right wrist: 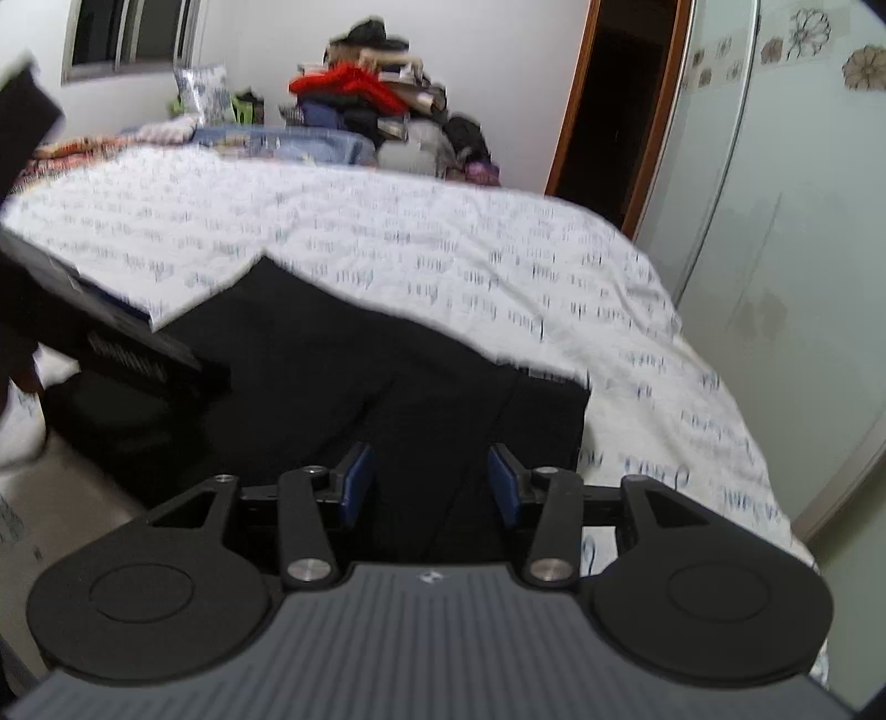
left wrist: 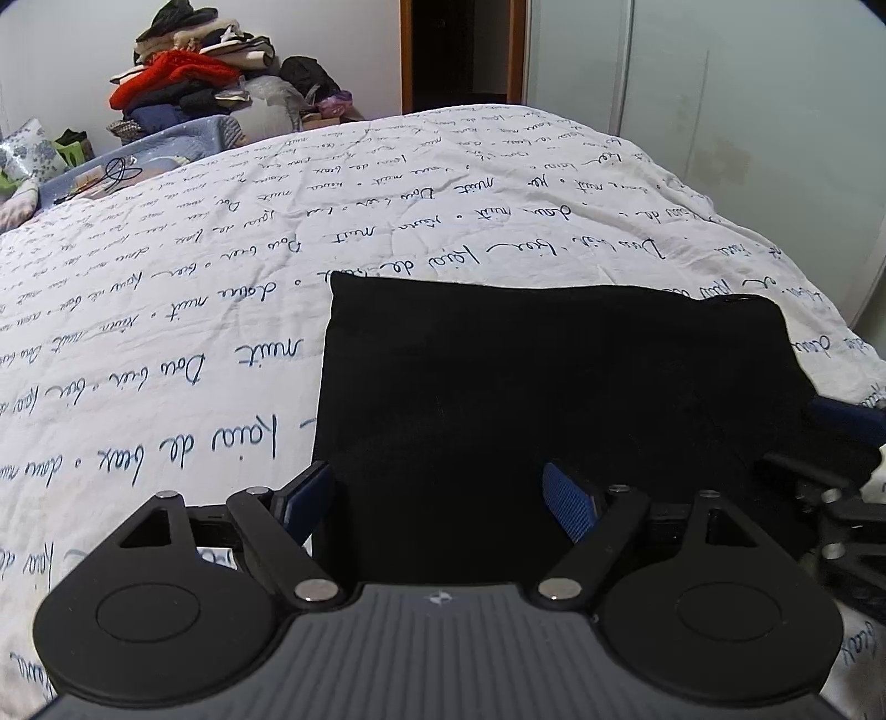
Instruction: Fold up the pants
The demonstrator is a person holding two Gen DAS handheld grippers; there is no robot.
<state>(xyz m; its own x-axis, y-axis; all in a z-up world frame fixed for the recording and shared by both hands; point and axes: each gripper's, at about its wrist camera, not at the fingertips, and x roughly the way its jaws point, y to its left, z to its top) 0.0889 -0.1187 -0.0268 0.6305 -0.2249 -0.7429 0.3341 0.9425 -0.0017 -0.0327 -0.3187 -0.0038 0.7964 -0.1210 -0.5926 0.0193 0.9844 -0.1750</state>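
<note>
Black pants [left wrist: 554,376] lie folded into a flat rectangle on the white bedspread [left wrist: 277,232] near the bed's front edge. My left gripper [left wrist: 443,498] is open, its blue pads wide apart just above the pants' near left part, holding nothing. My right gripper [right wrist: 432,482] is open over the pants [right wrist: 360,376] at their near right part, with nothing between its pads. The right gripper also shows at the right edge of the left wrist view [left wrist: 841,498]. The left gripper shows at the left of the blurred right wrist view [right wrist: 111,343].
A tall pile of clothes [left wrist: 210,72] stands beyond the bed's far left corner, with a blue basket [left wrist: 138,160] beside it. A dark doorway [left wrist: 459,50] and a pale wardrobe door [left wrist: 747,111] are at the back right. The bed's right edge [right wrist: 747,443] drops off close by.
</note>
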